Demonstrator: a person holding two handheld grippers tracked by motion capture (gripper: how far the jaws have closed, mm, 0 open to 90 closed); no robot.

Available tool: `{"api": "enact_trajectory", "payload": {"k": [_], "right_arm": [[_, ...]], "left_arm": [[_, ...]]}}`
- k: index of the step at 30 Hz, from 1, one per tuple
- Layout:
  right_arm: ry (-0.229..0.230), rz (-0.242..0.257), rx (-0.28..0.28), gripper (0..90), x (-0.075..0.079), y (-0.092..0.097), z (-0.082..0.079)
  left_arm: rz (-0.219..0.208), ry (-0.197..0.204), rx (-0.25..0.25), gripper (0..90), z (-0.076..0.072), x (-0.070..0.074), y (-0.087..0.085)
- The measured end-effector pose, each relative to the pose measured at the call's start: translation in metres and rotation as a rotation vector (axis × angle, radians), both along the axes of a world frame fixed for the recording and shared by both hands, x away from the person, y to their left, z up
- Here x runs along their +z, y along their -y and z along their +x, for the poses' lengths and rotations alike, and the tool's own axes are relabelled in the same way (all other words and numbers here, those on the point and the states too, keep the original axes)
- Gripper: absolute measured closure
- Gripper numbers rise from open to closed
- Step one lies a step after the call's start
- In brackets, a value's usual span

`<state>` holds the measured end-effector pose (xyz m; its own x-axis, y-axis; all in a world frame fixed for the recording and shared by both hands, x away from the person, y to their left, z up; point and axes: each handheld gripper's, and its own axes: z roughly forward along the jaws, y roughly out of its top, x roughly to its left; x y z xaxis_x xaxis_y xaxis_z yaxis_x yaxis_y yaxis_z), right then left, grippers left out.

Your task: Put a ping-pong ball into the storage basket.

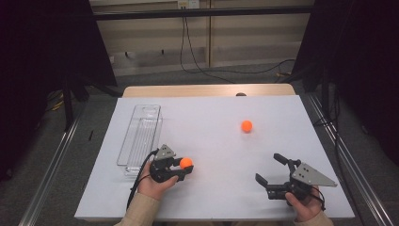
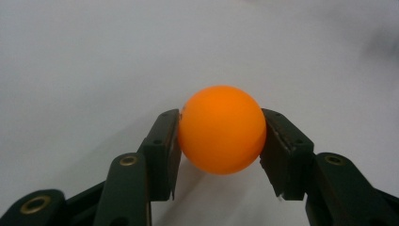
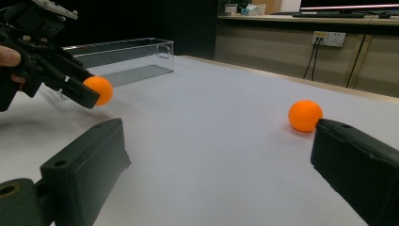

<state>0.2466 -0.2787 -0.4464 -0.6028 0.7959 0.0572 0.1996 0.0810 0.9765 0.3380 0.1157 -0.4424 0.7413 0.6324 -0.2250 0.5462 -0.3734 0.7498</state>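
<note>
From my remote seat, the clear plastic tray (image 3: 127,59) is partly hidden behind the left gripper (image 3: 91,96), the right gripper (image 3: 221,165) is cropped by the frame's bottom, and the small dark object (image 1: 241,94) at the table's far edge is unreadable.

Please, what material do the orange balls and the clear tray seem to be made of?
The held orange ball and the loose orange ball: probably thin matt plastic, smooth with a soft sheen. The clear tray: likely glossy acrylic, since the table shows through its walls.

High overhead forward-down; two low tong-mounted closeups, sharing white table (image 1: 211,146).
</note>
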Motion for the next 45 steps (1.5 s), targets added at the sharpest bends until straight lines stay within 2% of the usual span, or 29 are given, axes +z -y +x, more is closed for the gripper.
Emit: {"api": "enact_trajectory", "payload": {"k": [22,45], "right_arm": [[0.001,0.001,0.003,3.2,0.000,0.000,0.000],[0.001,0.002,0.006,3.3,0.000,-0.001,0.000]], "left_arm": [[-0.009,-0.025,0.012,50.8,0.001,0.009,-0.003],[-0.014,-0.027,0.042,50.8,0.003,0.017,-0.010]]}}
